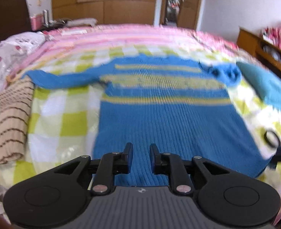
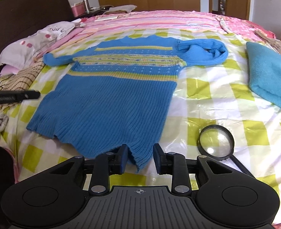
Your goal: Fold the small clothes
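Observation:
A small blue knit sweater (image 2: 109,95) with yellow stripes lies flat on the bed, hem toward me, collar far. Its left sleeve stretches out to the left; its right sleeve (image 2: 203,51) is bunched up at the shoulder. It also shows, blurred, in the left wrist view (image 1: 159,114). My right gripper (image 2: 139,155) is open, fingers on either side of the sweater's near right hem corner. My left gripper (image 1: 141,155) is open above the sweater's lower part. Part of the left gripper (image 2: 14,96) shows at the left edge of the right wrist view.
The bed carries a green-and-white checked sheet (image 2: 207,99) and a pink striped cover (image 2: 150,22). A magnifying glass (image 2: 215,142) lies right of the hem. A folded teal cloth (image 2: 272,76) lies far right. A beige striped knit (image 1: 5,122) and pillows (image 2: 31,45) lie left.

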Motion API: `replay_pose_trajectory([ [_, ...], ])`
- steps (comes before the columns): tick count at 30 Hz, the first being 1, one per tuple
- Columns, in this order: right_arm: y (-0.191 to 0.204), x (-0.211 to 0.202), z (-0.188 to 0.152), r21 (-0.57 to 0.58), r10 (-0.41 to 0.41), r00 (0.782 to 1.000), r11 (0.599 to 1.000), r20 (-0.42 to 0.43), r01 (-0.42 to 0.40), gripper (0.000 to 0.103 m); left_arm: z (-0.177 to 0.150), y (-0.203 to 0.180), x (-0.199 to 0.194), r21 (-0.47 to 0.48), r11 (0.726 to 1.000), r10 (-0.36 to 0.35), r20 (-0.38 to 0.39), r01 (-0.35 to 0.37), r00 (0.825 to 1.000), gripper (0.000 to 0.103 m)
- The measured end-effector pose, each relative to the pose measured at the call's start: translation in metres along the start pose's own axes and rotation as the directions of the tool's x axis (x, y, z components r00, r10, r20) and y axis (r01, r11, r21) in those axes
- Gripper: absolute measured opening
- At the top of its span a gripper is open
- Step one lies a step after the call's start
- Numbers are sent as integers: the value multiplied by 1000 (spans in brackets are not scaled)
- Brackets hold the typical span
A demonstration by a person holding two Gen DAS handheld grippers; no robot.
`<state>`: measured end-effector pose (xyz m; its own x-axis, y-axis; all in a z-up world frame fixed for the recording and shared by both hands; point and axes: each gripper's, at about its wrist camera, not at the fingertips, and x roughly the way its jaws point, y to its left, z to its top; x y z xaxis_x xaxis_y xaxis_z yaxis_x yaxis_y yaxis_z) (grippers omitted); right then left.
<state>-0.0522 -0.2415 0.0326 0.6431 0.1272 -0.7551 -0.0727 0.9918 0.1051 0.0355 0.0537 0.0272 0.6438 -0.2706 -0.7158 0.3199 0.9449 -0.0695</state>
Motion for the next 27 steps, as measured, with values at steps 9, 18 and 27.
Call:
replay_pose_trajectory([
  [9, 3, 9, 4, 36, 26, 1000, 999, 14, -26, 30, -27, -11, 21, 83, 996, 55, -145, -43, 988, 24],
  [18, 11, 46, 2, 28, -31, 997, 999, -68, 33, 30, -24, -24, 9, 83, 996, 43, -133, -32, 990, 24],
  [27, 10, 30, 12, 6, -97, 995, 995, 2, 97, 30, -7, -47, 5, 55, 998, 27, -81, -23, 996, 24],
])
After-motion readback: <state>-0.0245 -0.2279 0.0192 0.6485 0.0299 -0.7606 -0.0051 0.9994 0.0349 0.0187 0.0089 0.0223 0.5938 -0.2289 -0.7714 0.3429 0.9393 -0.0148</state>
